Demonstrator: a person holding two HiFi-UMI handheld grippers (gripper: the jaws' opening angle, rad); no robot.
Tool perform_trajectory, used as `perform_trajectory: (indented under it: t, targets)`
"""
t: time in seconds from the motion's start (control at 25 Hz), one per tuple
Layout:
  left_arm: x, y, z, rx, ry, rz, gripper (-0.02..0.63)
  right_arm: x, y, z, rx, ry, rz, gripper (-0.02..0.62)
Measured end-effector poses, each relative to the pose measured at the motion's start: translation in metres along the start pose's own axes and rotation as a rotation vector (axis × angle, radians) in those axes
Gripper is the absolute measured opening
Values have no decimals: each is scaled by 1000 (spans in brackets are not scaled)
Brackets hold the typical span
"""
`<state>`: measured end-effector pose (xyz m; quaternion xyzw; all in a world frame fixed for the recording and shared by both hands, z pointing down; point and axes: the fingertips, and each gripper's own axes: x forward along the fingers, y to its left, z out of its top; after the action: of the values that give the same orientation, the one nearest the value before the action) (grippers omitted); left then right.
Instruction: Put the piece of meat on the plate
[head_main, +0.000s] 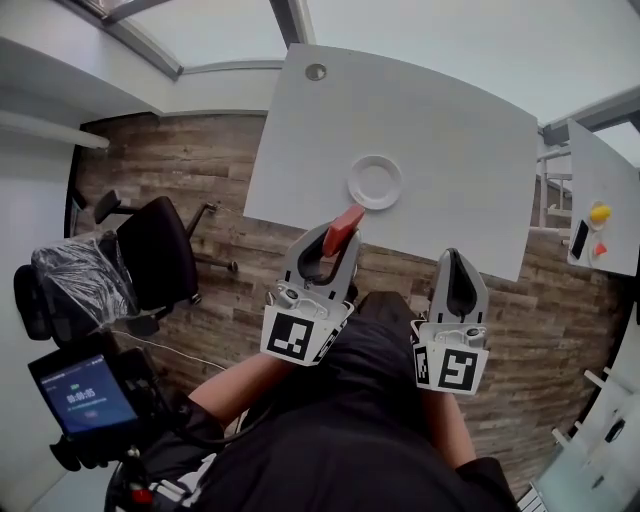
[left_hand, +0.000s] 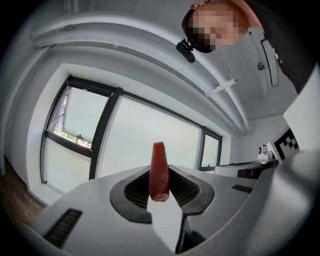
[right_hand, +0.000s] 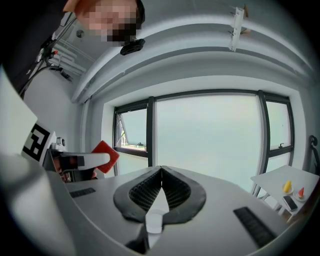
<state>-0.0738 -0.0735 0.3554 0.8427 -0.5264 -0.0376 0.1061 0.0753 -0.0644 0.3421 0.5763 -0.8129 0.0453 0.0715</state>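
A wood-plank floor (head_main: 180, 170) carries a white table (head_main: 440, 130), with a white plate (head_main: 375, 182) near its front edge. Both grippers point level, short of the table. The left gripper (head_main: 332, 250) clamps the red piece of meat (head_main: 345, 225) upright, not yet over the plate. The right gripper (head_main: 456, 260) is pressed together, empty.

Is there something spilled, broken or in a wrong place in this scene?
Nothing stands out. The left claw grips the piece of meat squarely between its jaws; the plate lies flat and empty on the table; the right claw is shut, empty.
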Motion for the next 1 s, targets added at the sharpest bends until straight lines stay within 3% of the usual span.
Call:
perform_trajectory:
  t: [0.56,1.0]
  targets:
    - [10,12,-11,-12,21,73,96,36,0,17,-39,-45,99,6]
    - [35,14,-49,6,94,30,96,43,-5,29,-45,-97,139,6]
